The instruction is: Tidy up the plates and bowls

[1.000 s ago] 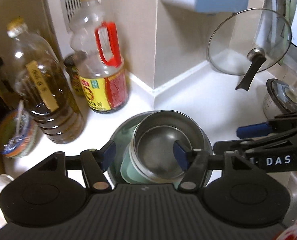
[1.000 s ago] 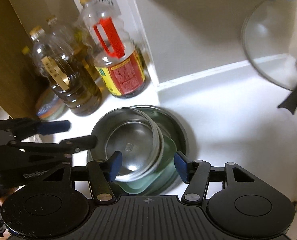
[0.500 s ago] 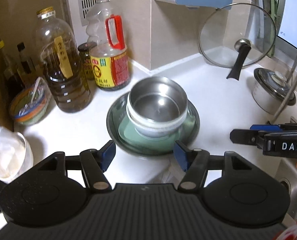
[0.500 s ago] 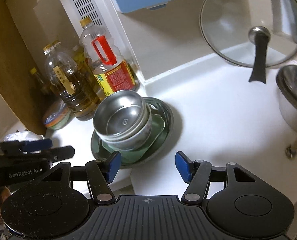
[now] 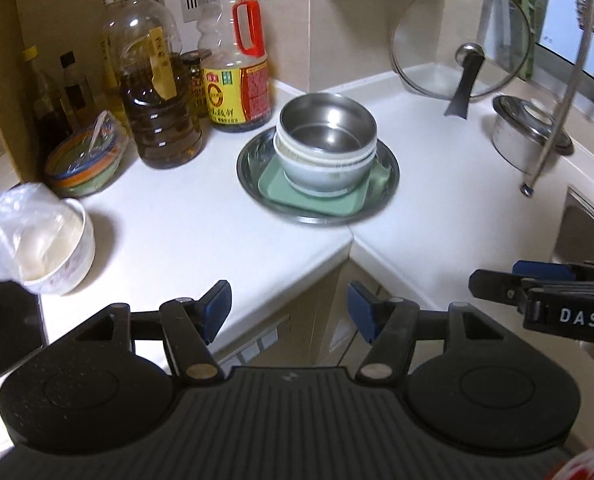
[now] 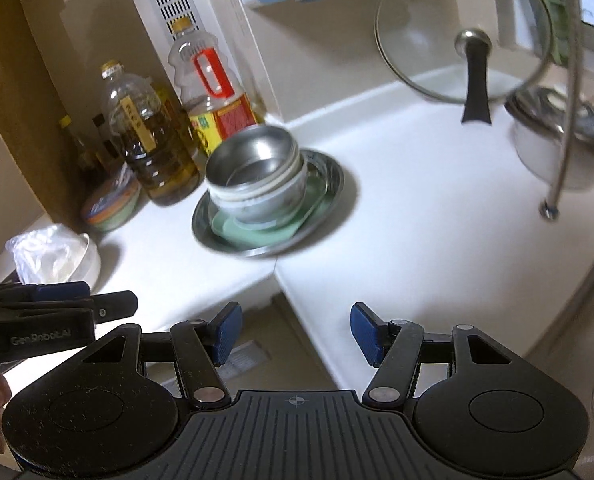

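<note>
White corner countertop under beige tiled walls, window at right, cabinet fronts below.

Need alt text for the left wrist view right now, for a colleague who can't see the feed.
A stack of bowls, steel one on top, sits on a green square plate inside a round steel plate on a white corner counter. The open, empty left gripper hangs off the counter's edge, the right gripper beside it. Oil bottles stand behind; a glass lid leans against the wall.

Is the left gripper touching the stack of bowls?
Apart. In the left wrist view the left gripper is open and empty at the counter's near edge, with bare white counter between it and the stack of bowls.
</note>
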The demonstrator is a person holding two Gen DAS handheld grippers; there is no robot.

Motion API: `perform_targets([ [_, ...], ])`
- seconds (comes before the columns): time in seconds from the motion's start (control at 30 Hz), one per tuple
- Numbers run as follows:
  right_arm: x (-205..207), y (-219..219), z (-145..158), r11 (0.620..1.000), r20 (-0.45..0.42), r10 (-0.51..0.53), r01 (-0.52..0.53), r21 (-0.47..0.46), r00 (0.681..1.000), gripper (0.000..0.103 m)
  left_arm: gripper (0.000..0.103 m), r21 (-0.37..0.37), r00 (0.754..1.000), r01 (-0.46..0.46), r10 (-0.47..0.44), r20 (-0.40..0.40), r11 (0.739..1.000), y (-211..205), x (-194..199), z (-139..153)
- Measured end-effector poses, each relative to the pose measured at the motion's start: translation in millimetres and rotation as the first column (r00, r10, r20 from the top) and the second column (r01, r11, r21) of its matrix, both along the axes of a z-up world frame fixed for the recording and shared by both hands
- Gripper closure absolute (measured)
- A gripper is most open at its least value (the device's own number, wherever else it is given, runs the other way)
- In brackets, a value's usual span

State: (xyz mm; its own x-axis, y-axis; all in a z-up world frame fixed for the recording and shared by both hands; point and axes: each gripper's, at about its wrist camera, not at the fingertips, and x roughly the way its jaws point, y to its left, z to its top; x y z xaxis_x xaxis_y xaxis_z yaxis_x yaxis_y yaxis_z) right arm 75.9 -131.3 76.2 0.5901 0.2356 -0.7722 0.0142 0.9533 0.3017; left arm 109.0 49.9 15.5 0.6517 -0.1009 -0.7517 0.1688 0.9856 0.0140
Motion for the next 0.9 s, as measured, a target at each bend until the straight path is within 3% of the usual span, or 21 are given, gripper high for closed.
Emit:
perform_targets([
  [0.4, -65, 35, 7, 1.000, -0.016, -0.028, 0.028, 0.003, 0.999, 0.043, 0.041, -0.006, 0.999, 0.037, -0.037, -0.017, 0.999, 16, -60, -5],
  [0.9, -70, 27, 14, 1.000, 0.010, 0.021, -0.020, -0.015, 1.000, 0.043, 0.042, -0.029, 1.000, 0.020, -0.020, -0.005, 0.999, -2, -71, 5],
])
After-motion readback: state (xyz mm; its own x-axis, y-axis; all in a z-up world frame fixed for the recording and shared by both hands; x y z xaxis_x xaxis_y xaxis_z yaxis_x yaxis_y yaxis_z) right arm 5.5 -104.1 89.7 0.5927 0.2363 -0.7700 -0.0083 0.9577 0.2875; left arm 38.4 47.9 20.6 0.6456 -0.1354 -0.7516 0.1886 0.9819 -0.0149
